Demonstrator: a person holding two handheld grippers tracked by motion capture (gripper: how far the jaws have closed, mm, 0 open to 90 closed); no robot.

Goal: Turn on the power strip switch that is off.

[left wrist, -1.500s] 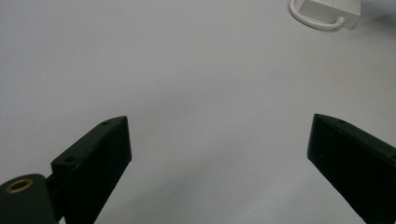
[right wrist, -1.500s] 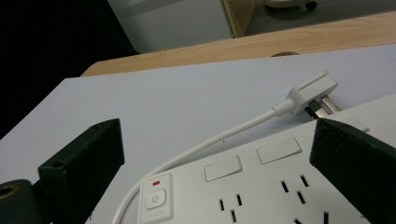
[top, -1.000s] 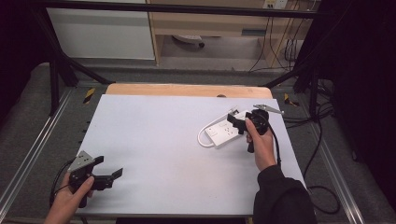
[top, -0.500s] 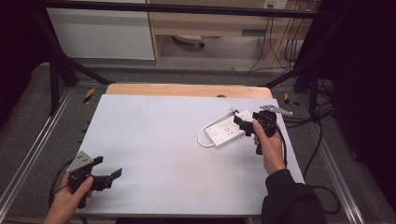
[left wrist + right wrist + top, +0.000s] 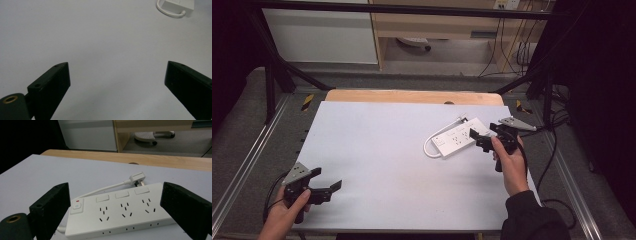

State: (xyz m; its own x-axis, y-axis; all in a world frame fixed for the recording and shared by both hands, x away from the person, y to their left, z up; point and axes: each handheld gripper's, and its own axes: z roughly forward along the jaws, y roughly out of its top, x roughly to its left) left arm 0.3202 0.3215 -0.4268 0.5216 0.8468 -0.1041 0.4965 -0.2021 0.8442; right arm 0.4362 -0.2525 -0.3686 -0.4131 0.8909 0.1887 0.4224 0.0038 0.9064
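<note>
The right gripper (image 5: pixel 479 140) is being held spread-jawed just beside the power strip (image 5: pixel 460 137); the left gripper (image 5: pixel 323 187), jaws likewise spread, is being held well apart from it.

Smooth white plastic power strip (image 5: pixel 120 213) (faintly glossy) on matt table (image 5: pixel 377 150).

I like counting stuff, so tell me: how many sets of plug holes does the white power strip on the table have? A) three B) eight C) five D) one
A: the right gripper view shows the white power strip with three sets of plug holes in a row, next to its switch with a small red mark.
</note>
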